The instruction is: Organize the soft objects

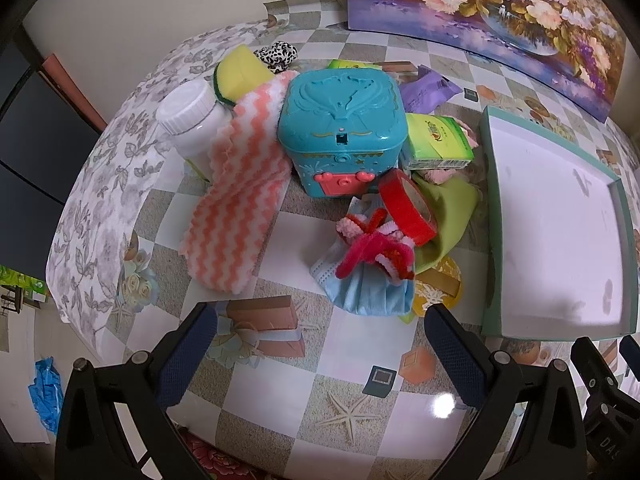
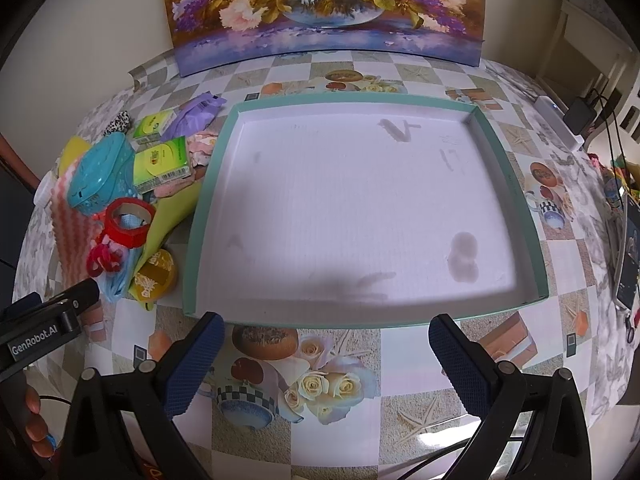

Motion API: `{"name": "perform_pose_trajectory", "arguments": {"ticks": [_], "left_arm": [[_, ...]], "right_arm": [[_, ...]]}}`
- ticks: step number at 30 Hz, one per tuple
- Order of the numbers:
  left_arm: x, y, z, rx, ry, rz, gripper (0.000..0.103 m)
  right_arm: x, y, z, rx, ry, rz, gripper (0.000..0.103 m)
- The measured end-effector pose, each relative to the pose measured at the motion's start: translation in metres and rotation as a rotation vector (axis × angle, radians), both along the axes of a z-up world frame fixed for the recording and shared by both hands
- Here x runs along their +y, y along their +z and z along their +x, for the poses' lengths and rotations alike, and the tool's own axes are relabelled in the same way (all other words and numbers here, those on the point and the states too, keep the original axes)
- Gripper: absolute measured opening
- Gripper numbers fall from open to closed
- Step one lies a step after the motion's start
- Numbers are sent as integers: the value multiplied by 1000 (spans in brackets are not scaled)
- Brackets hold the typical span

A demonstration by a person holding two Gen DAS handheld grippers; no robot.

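So both my left claw [image 1: 316, 344] and right claw [image 2: 326, 354] hang wide open and empty, left facing the pink-and-white zigzag fluffy cloth [image 1: 236, 196] in the jumbled pile, right squared up to the bare teal-rimmed white tray [image 2: 192, 240], presumably the drop-off spot.

Left wrist view: low over the bench [image 1: 304, 364], facing the pile around the teal toy box [image 1: 340, 120], close. Right wrist view: same height, facing the shallow tray [image 2: 532, 216] and floral painting [image 2: 324, 4]. Shared: tray, pile, painting, checkered bench cover.
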State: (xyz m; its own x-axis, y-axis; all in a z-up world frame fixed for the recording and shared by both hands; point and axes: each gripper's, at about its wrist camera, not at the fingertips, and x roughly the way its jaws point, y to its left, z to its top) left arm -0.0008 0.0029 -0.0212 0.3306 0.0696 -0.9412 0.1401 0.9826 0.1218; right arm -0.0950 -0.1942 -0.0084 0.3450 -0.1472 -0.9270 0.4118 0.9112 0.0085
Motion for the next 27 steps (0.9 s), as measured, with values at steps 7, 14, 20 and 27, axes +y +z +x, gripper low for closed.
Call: {"name": "perform_pose_trajectory", "arguments": {"ticks": [7,14,20,27], "left_arm": [[0,0,0,2,-1,1,103],[-1,0,0,2,0,1,103],[-1,-1,0,3,0,-1,103],[0,-4,1,15,4,-26,103]], "right_arm": [[1,0,1,5,4,-2,103],[1,-1,1,5,4,-2,103],[2,-1,1,6,4,-3,103],[4,-4,2,12,11,-5,103]]}}
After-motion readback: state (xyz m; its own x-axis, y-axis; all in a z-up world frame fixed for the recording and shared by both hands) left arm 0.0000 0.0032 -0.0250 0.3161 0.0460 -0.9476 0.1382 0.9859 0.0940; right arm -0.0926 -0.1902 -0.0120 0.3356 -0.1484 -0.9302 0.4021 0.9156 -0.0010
